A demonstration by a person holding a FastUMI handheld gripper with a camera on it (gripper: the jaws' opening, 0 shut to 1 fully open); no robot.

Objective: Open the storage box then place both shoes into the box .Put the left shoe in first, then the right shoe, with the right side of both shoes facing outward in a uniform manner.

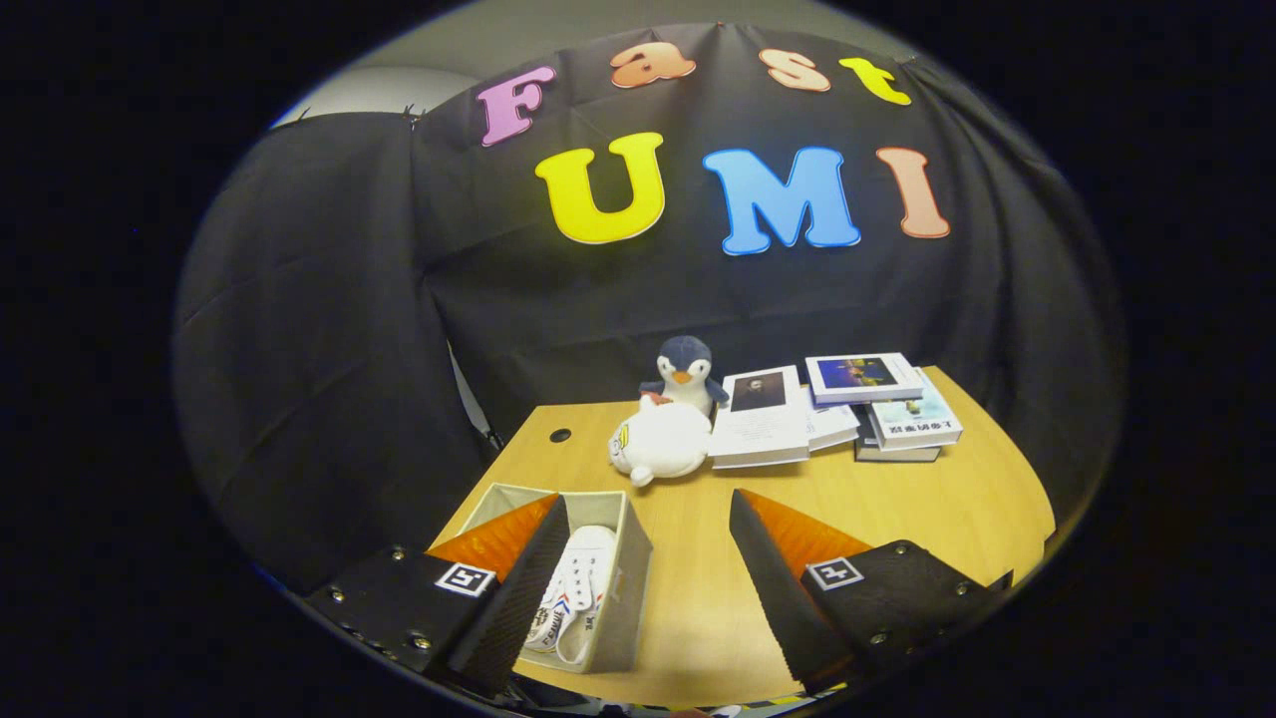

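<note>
Storage box [626, 558] on table [897, 519], beside left finger, one shoe [578, 588] inside. Gripper [648, 519] spread, empty. Beyond: two plush toys [666, 424], books [847, 409] to their right.

The tool [648, 588] has its fingers spread wide, gripping nothing; bare worktop [897, 509] lies between them and ahead. At the near left corner, the open storage box [623, 598] holds a white shoe [573, 588] and stands in the way. Along the far edge, two plush toys [663, 439] and stacked books [847, 409] block passage.
</note>
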